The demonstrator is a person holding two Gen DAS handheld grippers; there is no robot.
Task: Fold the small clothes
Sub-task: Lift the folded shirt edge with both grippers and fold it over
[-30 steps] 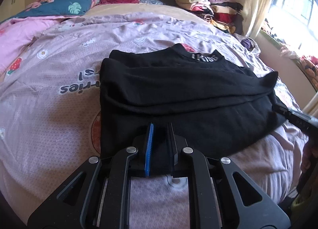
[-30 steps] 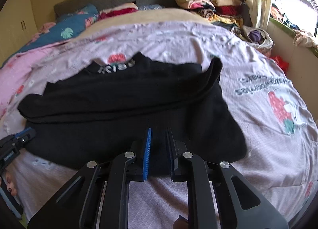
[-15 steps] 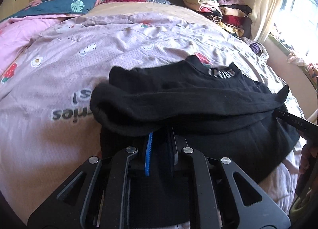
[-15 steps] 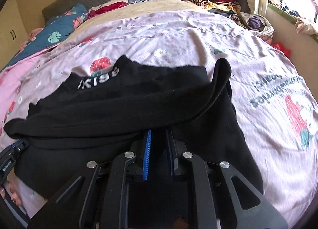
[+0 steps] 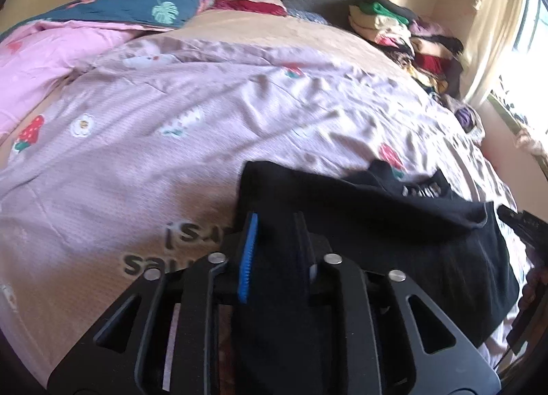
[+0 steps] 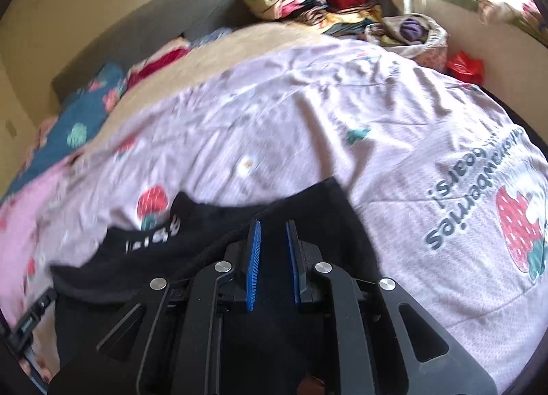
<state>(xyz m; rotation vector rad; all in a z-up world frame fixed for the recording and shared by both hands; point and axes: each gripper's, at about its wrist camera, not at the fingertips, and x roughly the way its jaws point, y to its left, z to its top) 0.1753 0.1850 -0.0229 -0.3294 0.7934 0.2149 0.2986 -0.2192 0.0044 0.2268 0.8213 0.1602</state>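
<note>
The left gripper (image 5: 274, 227) clamps the black top (image 5: 376, 223), whose doubled-over cloth lies between and ahead-right of its fingers on the lilac bedspread (image 5: 154, 141). The right gripper (image 6: 272, 234) likewise pinches the top, with the white-lettered collar (image 6: 154, 237) ahead-left.

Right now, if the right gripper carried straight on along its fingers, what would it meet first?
The black garment already sits between the right gripper fingers, so it meets that fabric first. Past its edge lies the pink strawberry-print bedspread. Depth is uncertain through the fisheye.
</note>
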